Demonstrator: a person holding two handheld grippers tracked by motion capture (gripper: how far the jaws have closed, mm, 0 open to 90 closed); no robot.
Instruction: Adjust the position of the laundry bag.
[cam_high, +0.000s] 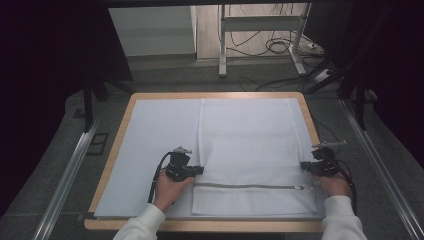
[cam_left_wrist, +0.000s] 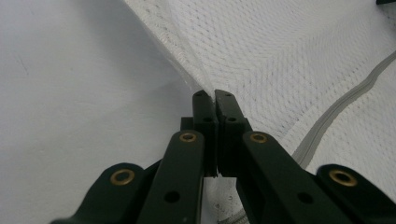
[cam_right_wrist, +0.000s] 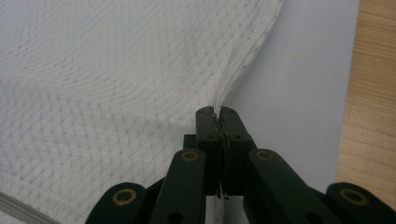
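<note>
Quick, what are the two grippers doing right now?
Left gripper: closed, pinching the left edge of the white mesh bag.
Right gripper: closed, pinching the bag's right edge.

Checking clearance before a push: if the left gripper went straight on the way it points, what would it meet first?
The left gripper is shut on the left edge of the white mesh bag, pointing across it. Going on, it would likely only bunch more mesh; next in line looks to be the right gripper, though depth is unclear.

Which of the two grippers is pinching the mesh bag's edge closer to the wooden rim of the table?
The right gripper: it clamps the mesh laundry bag beside the wooden rim; the left gripper grips mid-table.
</note>
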